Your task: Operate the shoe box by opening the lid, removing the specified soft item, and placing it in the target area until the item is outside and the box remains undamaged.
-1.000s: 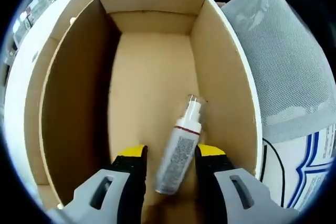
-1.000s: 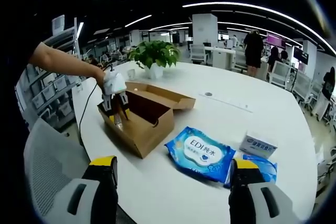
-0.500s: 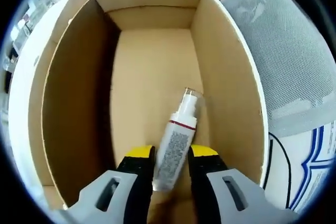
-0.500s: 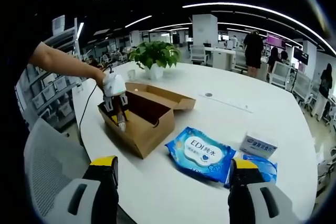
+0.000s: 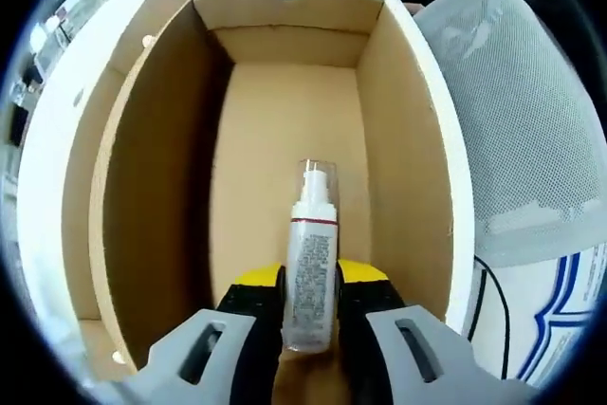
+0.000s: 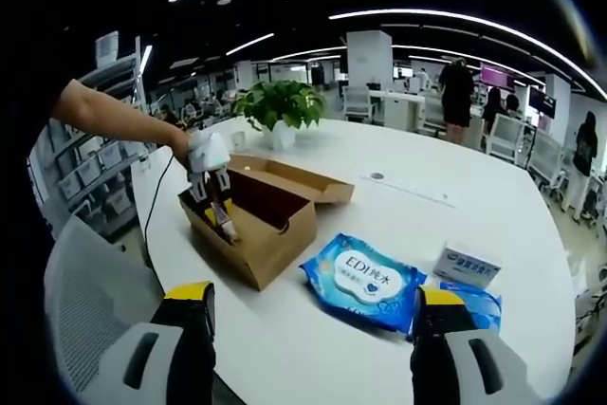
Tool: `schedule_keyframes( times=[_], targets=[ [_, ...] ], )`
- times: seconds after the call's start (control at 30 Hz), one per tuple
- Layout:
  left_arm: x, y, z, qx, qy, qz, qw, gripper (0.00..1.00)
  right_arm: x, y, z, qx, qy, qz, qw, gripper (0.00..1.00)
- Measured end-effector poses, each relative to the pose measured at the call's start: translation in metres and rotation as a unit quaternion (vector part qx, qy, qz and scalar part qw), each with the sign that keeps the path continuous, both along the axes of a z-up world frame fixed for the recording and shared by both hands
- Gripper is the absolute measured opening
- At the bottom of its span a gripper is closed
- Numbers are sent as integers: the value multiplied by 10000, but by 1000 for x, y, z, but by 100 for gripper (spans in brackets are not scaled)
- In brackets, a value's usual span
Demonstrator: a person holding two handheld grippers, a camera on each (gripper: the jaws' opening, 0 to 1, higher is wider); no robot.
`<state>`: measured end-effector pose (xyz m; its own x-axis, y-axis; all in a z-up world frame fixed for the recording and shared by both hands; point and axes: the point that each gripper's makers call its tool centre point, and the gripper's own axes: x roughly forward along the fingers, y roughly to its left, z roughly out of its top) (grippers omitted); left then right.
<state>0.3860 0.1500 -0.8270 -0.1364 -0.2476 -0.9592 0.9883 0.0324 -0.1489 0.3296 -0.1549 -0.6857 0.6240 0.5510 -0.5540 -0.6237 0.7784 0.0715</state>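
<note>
Gripping the white bottle (image 5: 309,277) low on its body, the left gripper (image 5: 309,303) has gone from wide-open jaws a second ago to a clenched hold, and the bottle now lies straight instead of slanted. It sits inside the open shoe box (image 5: 403,130), near its right wall, so lifting out looks next. The right gripper (image 6: 308,305) hangs released above the table (image 6: 446,206), wipes pack (image 6: 368,279) nearby
</note>
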Motion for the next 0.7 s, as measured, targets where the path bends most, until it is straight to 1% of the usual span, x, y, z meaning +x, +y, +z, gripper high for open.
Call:
schedule_keyframes(
  times=[0.1, 0.23, 0.5, 0.7],
  targets=[
    [0, 1, 4, 31, -13, 79, 10000, 18, 0, 1, 2, 38, -37, 10, 10000, 85],
    [0, 0, 10, -16, -37, 238, 9997, 18, -2, 3, 3, 54, -60, 36, 10000, 84],
    [-4, -4, 22, -191, -144, 491, 9985, 18, -4, 10, 7, 113, -142, 156, 9997, 84],
    [-6, -12, 36, -384, -271, 533, 9975, 19, -6, 16, 9, 134, -179, 256, 9994, 83]
  ],
)
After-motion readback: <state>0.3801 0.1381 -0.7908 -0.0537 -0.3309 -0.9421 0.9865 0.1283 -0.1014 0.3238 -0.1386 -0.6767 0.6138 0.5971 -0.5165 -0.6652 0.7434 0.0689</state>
